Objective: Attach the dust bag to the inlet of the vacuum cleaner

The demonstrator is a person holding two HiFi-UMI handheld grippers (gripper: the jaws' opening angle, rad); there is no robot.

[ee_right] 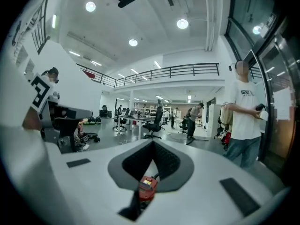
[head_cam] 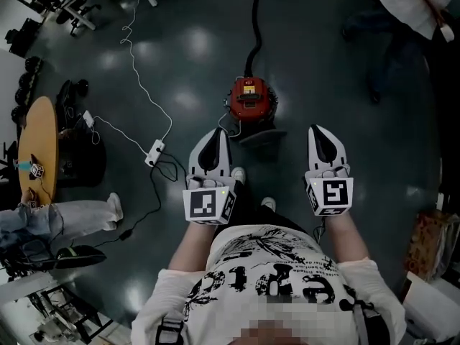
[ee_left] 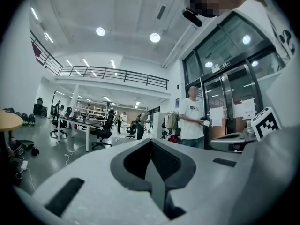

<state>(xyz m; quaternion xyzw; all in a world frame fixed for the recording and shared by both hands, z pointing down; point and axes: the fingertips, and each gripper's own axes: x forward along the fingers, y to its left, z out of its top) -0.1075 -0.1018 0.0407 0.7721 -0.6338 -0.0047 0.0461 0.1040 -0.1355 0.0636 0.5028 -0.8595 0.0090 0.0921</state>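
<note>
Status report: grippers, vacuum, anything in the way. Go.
Left gripper, right gripper: jaws shut, empty. Red vacuum cleaner on floor ahead, untouched; no dust bag in sight. White cable and power strip lie left of it.

In the head view the vacuum cleaner (head_cam: 250,99) stands on the floor at upper centre, and its hose (head_cam: 256,20) runs up to the top edge. The left gripper (head_cam: 218,132) and right gripper (head_cam: 317,129) sit below it, one to each side, well apart. A power strip (head_cam: 154,152) lies just left of the left gripper. A round table (head_cam: 39,142) stands at the left edge.
</note>
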